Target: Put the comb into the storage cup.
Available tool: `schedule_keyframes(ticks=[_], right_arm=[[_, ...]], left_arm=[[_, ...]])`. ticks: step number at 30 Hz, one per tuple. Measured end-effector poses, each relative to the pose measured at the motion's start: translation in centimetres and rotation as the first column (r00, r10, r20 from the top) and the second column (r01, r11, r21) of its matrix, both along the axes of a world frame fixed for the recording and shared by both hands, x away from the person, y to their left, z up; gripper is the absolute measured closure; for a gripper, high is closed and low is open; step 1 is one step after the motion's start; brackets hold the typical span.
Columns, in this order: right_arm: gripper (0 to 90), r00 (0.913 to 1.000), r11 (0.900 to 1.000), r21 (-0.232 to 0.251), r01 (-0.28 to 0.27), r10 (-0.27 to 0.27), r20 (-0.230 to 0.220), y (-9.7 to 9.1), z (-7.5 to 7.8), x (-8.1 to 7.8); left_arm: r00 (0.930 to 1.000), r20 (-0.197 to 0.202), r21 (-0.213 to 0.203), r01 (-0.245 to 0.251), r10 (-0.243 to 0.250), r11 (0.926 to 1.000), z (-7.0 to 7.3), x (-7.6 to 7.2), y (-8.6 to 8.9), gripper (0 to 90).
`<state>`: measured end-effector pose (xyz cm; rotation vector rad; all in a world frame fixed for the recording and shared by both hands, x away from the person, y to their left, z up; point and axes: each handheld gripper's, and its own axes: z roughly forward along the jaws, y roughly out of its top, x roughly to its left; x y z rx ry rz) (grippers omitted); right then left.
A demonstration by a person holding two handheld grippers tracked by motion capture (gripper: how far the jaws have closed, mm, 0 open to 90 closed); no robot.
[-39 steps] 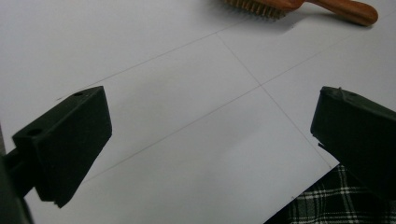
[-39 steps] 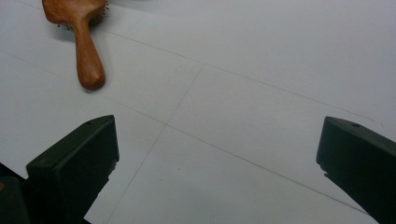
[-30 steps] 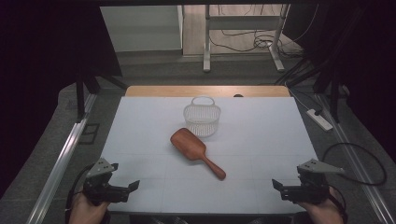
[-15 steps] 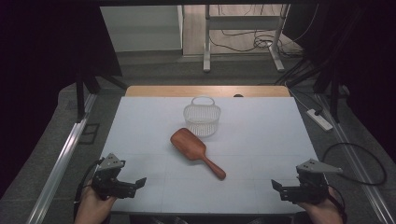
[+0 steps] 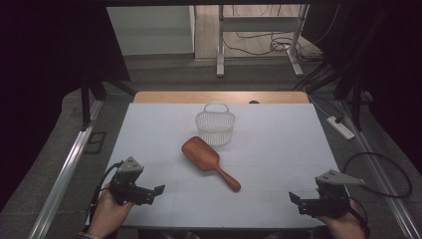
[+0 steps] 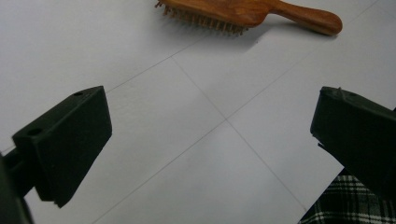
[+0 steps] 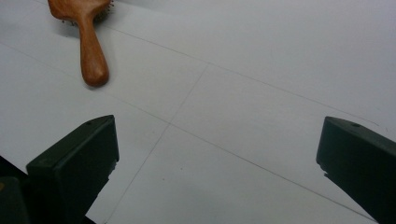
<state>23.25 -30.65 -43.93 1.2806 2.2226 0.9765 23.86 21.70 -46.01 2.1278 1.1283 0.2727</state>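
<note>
A brown wooden hairbrush (image 5: 208,161) lies bristles down near the middle of the white table (image 5: 278,149), its handle pointing to the front right. Just behind it stands a small white wire basket (image 5: 215,127) with a handle. My left gripper (image 5: 155,193) hovers open over the front left of the table, with nothing between its jaws. In the left gripper view the hairbrush (image 6: 243,11) lies ahead of the left gripper (image 6: 210,140). My right gripper (image 5: 294,200) is open and empty at the front right; ahead of the right gripper (image 7: 217,158) to the left lies the brush handle (image 7: 91,51).
A wooden strip (image 5: 219,96) borders the table's far edge. Metal rails run along the left side (image 5: 64,172). A power strip (image 5: 340,127) and cables lie on the floor to the right. Plaid fabric (image 6: 338,205) shows below the table's front edge.
My left gripper has moved right and forward, further over the table's front left area. The right gripper, brush and basket have stayed put.
</note>
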Motion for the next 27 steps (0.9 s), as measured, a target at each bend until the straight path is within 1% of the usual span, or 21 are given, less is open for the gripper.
schedule_keyframes(ticks=[3,10,12,14,16,19,23,26,27], right_arm=[[0.0,1.0,1.0,0.0,-0.003,0.003,0.0,0.0,0.0,0.0],[0.0,1.0,1.0,0.001,-0.004,0.004,0.001,0.0,0.0,0.0],[0.0,1.0,1.0,-0.001,-0.005,0.005,0.0,0.0,0.0,0.0],[0.0,1.0,1.0,-0.003,-0.005,0.005,0.0,0.0,0.0,0.0],[0.0,1.0,1.0,-0.004,-0.005,0.005,0.0,0.0,0.0,0.0],[0.0,1.0,1.0,-0.002,0.004,-0.004,0.0,0.0,0.0,0.0],[0.0,1.0,1.0,0.002,0.006,-0.006,0.001,-0.1,0.0,0.0],[0.0,1.0,1.0,-0.002,0.006,-0.006,0.001,0.0,0.0,0.0],[0.0,1.0,1.0,-0.003,0.005,-0.005,0.0,0.0,0.0,0.0]], left_arm=[[0.9999,-0.008,0.021,0.015,-0.015,0.9997,0.1,0.8,-0.5,0.0],[0.9994,-0.014,0.043,0.032,-0.032,0.9986,0.3,1.6,-1.2,0.0],[0.9989,-0.016,0.055,0.045,-0.044,0.9975,0.4,2.0,-1.5,0.0],[0.9987,-0.018,0.056,0.048,-0.048,0.9972,0.4,2.2,-1.7,0.0],[0.9981,-0.019,0.069,0.06,-0.059,0.9958,0.5,2.7,-2.1,0.0],[0.9975,-0.017,0.081,0.07,-0.069,0.9943,0.6,3.2,-2.6,0.0],[0.9965,-0.015,0.086,0.083,-0.082,0.9928,0.9,3.9,-3.3,0.0],[0.9961,-0.016,0.082,0.087,-0.086,0.9928,0.9,4.3,-3.7,0.0],[0.9955,-0.019,0.083,0.094,-0.092,0.9922,1.0,4.6,-4.0,0.0]])
